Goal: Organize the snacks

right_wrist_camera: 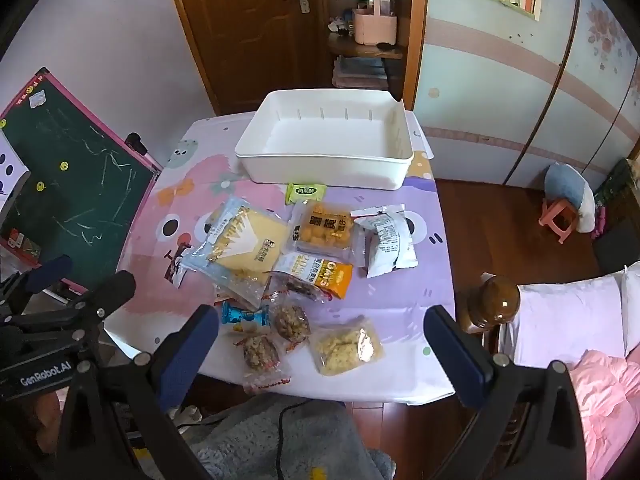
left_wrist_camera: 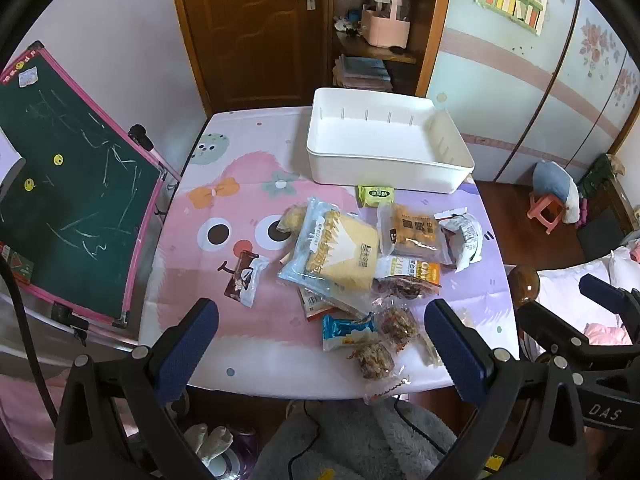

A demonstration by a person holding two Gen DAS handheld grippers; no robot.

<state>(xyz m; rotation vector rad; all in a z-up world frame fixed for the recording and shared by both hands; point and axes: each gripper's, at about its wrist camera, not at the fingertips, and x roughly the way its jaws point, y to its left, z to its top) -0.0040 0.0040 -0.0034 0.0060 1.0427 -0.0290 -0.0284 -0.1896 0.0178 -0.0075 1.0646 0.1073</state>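
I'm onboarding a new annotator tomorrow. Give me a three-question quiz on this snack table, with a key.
1. True or false: the white bin already holds snacks.
2. Which packet lies closest to the bin's near wall? A) the small green packet B) the blue wrapped candy C) the large sliced-bread pack
3. Fill in: the left gripper and right gripper both have their jaws ____ and hold nothing.

Key: 1 false, the bin is empty. 2 A. 3 open.
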